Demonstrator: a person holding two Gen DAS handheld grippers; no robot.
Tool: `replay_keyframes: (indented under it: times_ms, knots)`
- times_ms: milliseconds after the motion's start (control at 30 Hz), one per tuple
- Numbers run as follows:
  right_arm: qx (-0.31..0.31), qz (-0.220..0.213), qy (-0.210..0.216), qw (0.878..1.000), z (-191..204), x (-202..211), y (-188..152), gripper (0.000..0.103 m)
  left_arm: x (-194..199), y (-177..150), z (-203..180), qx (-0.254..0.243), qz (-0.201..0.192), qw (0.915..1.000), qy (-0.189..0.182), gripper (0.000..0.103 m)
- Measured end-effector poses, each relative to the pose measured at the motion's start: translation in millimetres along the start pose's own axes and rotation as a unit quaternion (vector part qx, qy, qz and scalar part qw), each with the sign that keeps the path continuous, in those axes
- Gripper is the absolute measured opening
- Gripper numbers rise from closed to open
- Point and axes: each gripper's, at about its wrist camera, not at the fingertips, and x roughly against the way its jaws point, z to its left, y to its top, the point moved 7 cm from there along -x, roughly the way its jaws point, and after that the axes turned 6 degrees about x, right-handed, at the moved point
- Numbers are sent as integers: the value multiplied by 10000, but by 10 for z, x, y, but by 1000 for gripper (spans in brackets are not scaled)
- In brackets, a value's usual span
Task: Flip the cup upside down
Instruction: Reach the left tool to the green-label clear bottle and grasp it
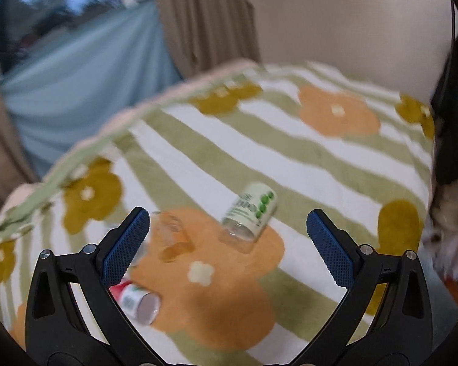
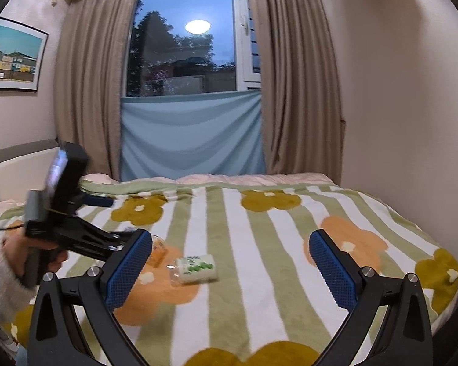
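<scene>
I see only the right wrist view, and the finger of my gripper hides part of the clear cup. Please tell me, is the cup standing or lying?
Observer: In the left wrist view the clear cup lies on its side, on an orange flower of the blanket.
Operator: Is the left gripper open?
Observer: Yes, the left gripper is wide open and holds nothing.
Operator: Is there another thing that I cannot see?
Observer: Yes, a small red and white container lies on its side, nearer to the left camera than the cup.
</scene>
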Motion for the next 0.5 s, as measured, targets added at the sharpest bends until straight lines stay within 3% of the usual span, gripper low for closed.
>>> replay_keyframes:
  times_ms: [233, 500]
  knots:
    - [-113, 356, -236, 9990, -308, -102, -283, 103, -982, -85, -49, -442, 1027, 9932, -312, 102]
    - [-321, 766, -332, 9960, -513, -285, -639, 103, -1737, -240, -160, -1007, 1899, 9754, -488, 100]
